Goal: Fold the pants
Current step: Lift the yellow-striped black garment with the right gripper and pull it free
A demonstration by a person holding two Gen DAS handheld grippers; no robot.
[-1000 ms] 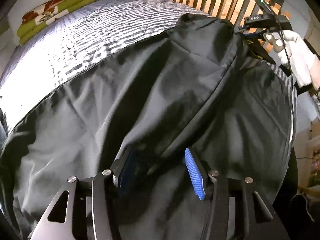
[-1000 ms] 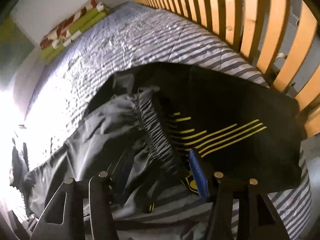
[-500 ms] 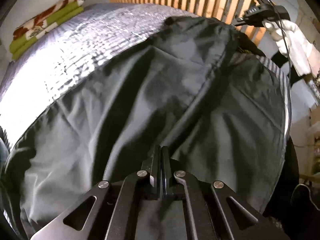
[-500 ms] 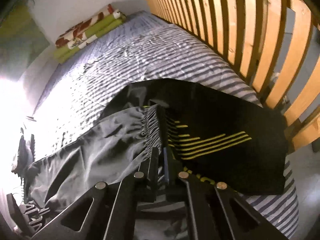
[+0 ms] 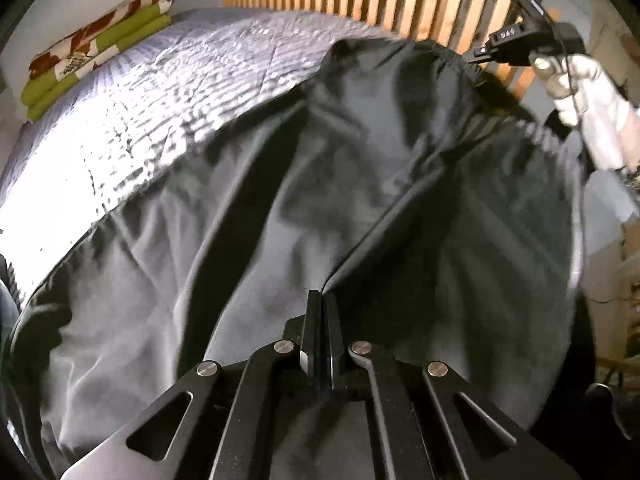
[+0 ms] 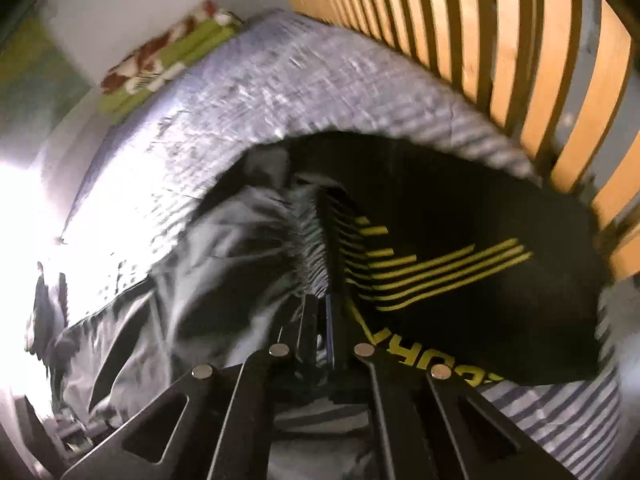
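Observation:
Dark grey pants (image 5: 320, 184) lie spread over a striped bed, their gathered elastic waistband (image 6: 310, 240) at the far end near the wooden slats. My left gripper (image 5: 320, 300) is shut on a fold of the pants' cloth at a seam near the leg end. In the right wrist view the right gripper (image 6: 320, 304) is shut on the waistband edge of the pants (image 6: 224, 264). From the left wrist camera, the right gripper (image 5: 516, 46) shows at the top right, held by a white-gloved hand (image 5: 588, 92), with the waistband lifted there.
A black garment with yellow stripes (image 6: 460, 264) lies under the waistband beside the wooden slatted rail (image 6: 500, 48). Folded green and red-patterned bedding (image 5: 96, 64) sits at the bed's far end. The striped bed cover (image 5: 168, 92) stretches left of the pants.
Both grippers closed from open onto the pants' cloth. Both then rose a little, and the waistband lifted and pulled taut toward the right gripper.

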